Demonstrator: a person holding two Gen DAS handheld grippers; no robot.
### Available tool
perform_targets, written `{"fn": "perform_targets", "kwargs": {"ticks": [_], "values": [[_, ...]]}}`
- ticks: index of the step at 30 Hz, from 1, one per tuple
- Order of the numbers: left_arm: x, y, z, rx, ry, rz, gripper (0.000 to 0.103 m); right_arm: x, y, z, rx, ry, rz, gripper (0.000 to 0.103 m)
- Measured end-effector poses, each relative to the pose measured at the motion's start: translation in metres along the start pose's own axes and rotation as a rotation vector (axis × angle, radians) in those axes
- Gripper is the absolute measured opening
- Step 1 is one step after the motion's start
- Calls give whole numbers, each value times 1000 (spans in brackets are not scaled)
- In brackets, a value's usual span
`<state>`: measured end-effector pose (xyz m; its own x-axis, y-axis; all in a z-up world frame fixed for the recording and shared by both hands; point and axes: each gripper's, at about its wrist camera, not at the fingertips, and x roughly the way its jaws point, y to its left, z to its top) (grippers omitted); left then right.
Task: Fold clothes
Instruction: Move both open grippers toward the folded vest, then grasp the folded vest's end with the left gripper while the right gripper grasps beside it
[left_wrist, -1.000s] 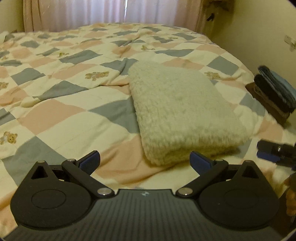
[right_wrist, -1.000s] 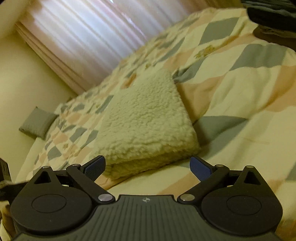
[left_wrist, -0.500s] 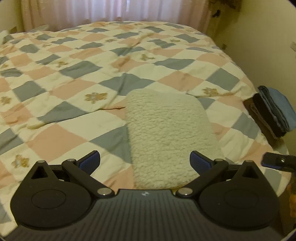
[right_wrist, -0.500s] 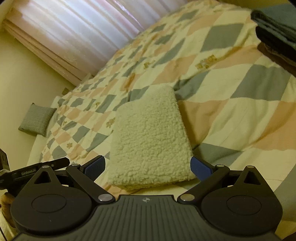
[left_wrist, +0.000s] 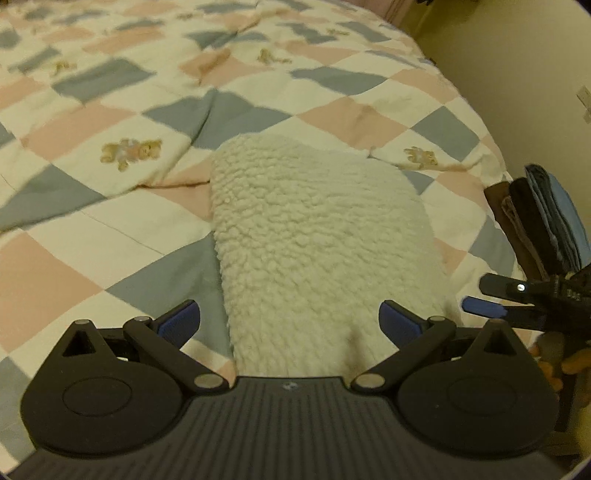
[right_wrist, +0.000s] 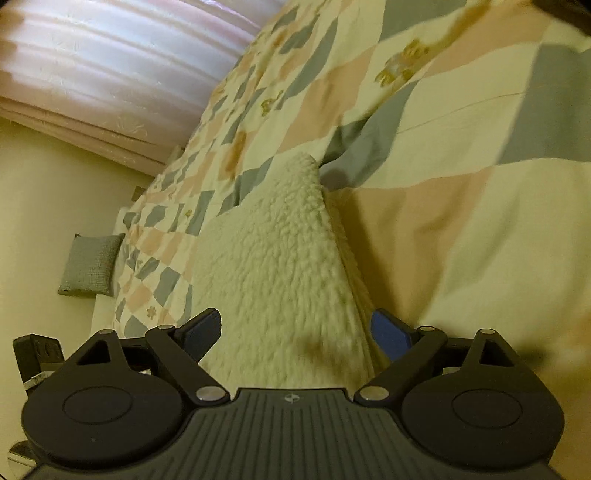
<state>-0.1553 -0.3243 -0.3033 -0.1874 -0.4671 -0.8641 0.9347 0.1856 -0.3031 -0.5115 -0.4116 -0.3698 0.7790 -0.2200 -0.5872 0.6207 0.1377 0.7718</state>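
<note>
Fleece garment (left_wrist: 317, 243), cream and folded into a thick rectangle, lying on the checked quilt (left_wrist: 110, 229) of the bed, directly ahead of both tools. Left hand-held gripper (left_wrist: 290, 320) hovering at its near edge, jaws spread wide, gripping nothing. Right hand-held gripper (right_wrist: 295, 328) straddling the same edge, jaws likewise apart. Folded dark clothes (left_wrist: 543, 221) sitting off to the right.

There was one folded cream fleece garment (left_wrist: 317, 243) on one bed (left_wrist: 110, 229) under a checked quilt. One stack of dark folded clothes (left_wrist: 539, 221) sat at the bed's right edge. One grey cushion (right_wrist: 90, 264) leaned by the wall. Two tongs were present, the left tongs (left_wrist: 290, 323) and the right tongs (right_wrist: 295, 332), both spread wide.
</note>
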Motion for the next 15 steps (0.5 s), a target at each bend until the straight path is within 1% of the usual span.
{"fn": "perform_targets", "kwargs": {"ticks": [3, 5, 8, 10, 12, 15], "values": [[14, 15, 11, -59, 26, -39, 102, 23, -10, 13, 25, 24, 18, 92], [18, 23, 17, -79, 21, -66, 102, 33, -16, 18, 48, 40, 35, 92], [25, 33, 24, -83, 26, -102, 102, 48, -26, 22, 84, 75, 54, 93], [34, 40, 27, -106, 49, -132, 102, 56, -30, 24, 84, 111, 62, 94], [44, 47, 28, -141, 77, -146, 102, 64, -34, 26, 96, 141, 72, 95], [56, 56, 28, -183, 104, -180, 102, 71, -40, 30, 119, 163, 83, 96]]}}
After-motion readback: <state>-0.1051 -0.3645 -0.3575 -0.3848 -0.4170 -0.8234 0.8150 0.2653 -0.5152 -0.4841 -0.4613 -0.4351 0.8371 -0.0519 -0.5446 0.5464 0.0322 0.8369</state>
